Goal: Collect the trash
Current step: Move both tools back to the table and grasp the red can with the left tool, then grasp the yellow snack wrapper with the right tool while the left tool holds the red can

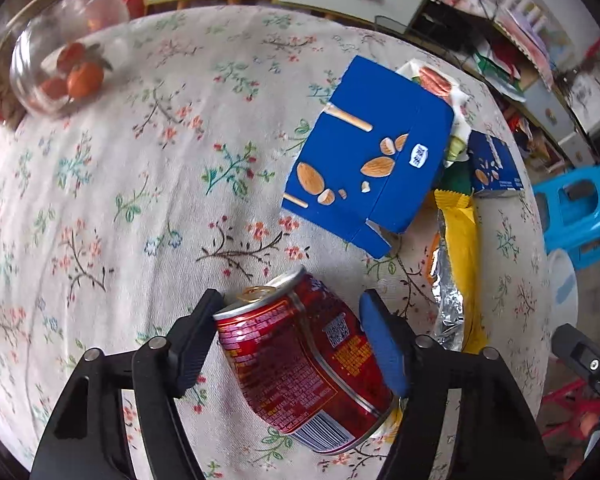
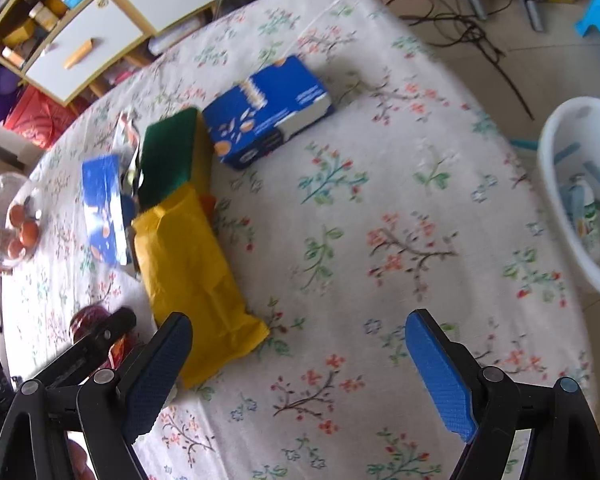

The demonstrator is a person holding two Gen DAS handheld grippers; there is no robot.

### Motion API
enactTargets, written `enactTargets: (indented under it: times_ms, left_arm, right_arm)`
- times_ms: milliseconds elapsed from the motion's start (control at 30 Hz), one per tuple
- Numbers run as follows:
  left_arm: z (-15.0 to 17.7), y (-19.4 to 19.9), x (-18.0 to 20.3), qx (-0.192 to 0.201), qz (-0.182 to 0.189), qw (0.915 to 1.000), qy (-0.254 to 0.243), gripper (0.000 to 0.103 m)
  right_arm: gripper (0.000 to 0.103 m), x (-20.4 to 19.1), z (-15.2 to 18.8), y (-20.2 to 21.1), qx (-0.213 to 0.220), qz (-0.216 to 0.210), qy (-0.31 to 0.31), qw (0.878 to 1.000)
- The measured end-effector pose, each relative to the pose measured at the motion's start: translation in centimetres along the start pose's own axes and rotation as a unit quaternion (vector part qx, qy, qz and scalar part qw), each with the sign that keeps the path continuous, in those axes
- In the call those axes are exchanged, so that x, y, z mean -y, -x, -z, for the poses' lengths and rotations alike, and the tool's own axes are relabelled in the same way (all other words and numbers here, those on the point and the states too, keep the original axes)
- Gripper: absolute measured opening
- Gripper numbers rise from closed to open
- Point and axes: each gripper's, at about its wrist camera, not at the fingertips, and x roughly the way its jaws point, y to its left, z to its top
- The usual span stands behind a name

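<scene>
**Left gripper holds the red can; right gripper spread wide over the table**

The left gripper (image 1: 290, 344) has its two fingers pressed against the sides of a red drink can (image 1: 300, 364), one black pad on the can's left and one blue pad on its right. The can is tilted, its opened top pointing up and to the left, its barcode end low near the camera. Whether it is lifted clear of the flowered tablecloth (image 1: 140, 184) or resting on it cannot be told from this view.

Beyond the can lies a large blue snack box (image 1: 364, 160) printed with almonds, and just beside it on the right a yellow wrapper (image 1: 460, 240) with a silver lining showing. A smaller blue box (image 1: 494, 168) sits further right near the table edge. A glass bowl (image 1: 52, 68) with small orange fruit stands at the far left of the table.

The right gripper (image 2: 300, 360) hangs over the cloth with its fingers wide apart and nothing between them. Just beside its left finger lies the same yellow wrapper (image 2: 196, 272), and behind that a green sponge-like pad (image 2: 168, 156) and a blue box (image 2: 268, 112); this picture is somewhat blurred. Off the table's right edge stands a white bin (image 2: 556, 184) with some rubbish inside. The can (image 2: 86, 320) and the left gripper show at the lower left.
</scene>
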Motion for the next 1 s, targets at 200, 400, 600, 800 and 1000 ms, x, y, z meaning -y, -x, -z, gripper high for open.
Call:
enactTargets:
  times_ms: [200, 400, 600, 800, 1000]
  left_arm:
    - [-0.3, 1.6, -2.3, 0.002, 0.032, 0.9993, 0.019, 0.063]
    - [0.1, 4.1, -4.4, 0.028, 0.036, 0.9987, 0.024, 0.063]
    - [0.9, 6.2, -6.2, 0.041, 0.048, 0.9977, 0.025, 0.061]
    - [1.8, 7.8, -6.8, 0.059, 0.043, 0.9973, 0.009, 0.059]
    - [2.3, 9.0, -7.9, 0.069, 0.044, 0.9966, 0.010, 0.058]
  right_arm:
    - [0.090, -2.0, 0.7, -2.1, -0.036, -0.036, 0.024, 0.998]
    - [0.090, -3.5, 1.3, -4.3, -0.065, -0.047, 0.040, 0.996]
    - [0.090, -5.5, 1.4, -5.9, -0.067, -0.029, 0.069, 0.995]
    - [0.067, -6.9, 1.8, -7.7, -0.069, 0.014, 0.096, 0.993]
    - [0.027, -6.5, 1.4, -7.1, -0.074, -0.024, 0.087, 0.993]
